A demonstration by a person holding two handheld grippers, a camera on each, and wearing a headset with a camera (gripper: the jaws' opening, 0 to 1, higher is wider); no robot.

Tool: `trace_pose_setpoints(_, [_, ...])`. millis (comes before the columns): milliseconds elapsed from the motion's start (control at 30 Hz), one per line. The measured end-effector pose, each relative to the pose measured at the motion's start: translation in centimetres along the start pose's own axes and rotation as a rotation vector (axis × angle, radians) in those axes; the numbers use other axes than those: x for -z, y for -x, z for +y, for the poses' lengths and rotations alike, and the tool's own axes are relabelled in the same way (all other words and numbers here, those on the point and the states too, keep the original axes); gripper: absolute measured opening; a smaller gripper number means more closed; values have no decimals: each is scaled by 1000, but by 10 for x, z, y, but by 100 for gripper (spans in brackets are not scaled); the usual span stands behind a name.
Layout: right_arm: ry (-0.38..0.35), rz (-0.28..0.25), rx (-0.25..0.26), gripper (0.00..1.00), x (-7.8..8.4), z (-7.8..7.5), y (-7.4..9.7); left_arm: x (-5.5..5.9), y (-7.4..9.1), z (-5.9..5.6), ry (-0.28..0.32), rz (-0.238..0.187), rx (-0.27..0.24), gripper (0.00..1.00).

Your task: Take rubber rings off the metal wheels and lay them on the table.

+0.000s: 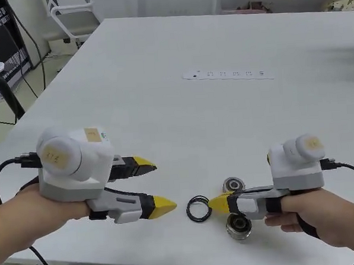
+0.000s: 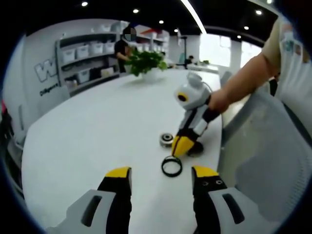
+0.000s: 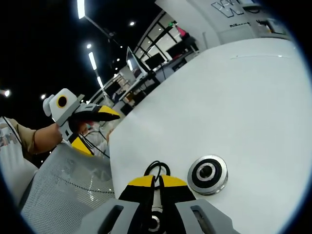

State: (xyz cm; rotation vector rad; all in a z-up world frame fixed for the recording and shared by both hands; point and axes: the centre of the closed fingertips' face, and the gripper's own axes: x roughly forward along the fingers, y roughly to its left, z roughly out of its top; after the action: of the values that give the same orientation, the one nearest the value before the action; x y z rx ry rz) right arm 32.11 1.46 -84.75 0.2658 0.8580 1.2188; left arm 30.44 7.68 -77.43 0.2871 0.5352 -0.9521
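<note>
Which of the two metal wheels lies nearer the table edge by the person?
The near wheel, on the person's side of the right gripper; the far wheel lies beyond that gripper.

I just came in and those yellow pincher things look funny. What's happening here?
A person holds a gripper in each hand over a white table. The right gripper, jaws shut, seems to pinch the edge of a black rubber ring lying on the table. Two metal wheels sit next to it. The left gripper hangs nearby with its jaws open, holding nothing.
</note>
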Motion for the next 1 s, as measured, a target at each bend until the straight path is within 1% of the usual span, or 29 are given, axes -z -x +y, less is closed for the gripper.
trace_pose_setpoints(200, [-3, -6, 7, 6, 0, -2, 2, 1, -1, -1, 0, 7, 4, 50])
trace_pose_setpoints(300, [2, -10, 6, 7, 0, 0, 4, 0, -1, -2, -1, 7, 5, 50])
trace_pose_setpoints(500, [22, -38, 6, 11, -10, 6, 12, -4, -1, -4, -6, 4, 9, 51])
trace_pose_setpoints(633, [47, -63, 10, 15, -18, 9, 22, -9, -1, -3, -5, -4, 7, 51])
trace_pose_setpoints(800, [99, -98, 24, 20, -28, 14, 41, -16, -1, -2, -5, -21, 3, 51])
trace_pose_setpoints(867, [111, -106, 30, 24, -29, 16, 46, -18, -1, -2, -6, -24, 4, 51])
trace_pose_setpoints(933, [144, -111, 43, 27, -30, 17, 54, -20, -1, -3, -5, -27, 6, 51])
trace_pose_setpoints(1000, [176, -105, 57, 30, -28, 17, 61, -21, 0, -4, -7, -29, 9, 51])
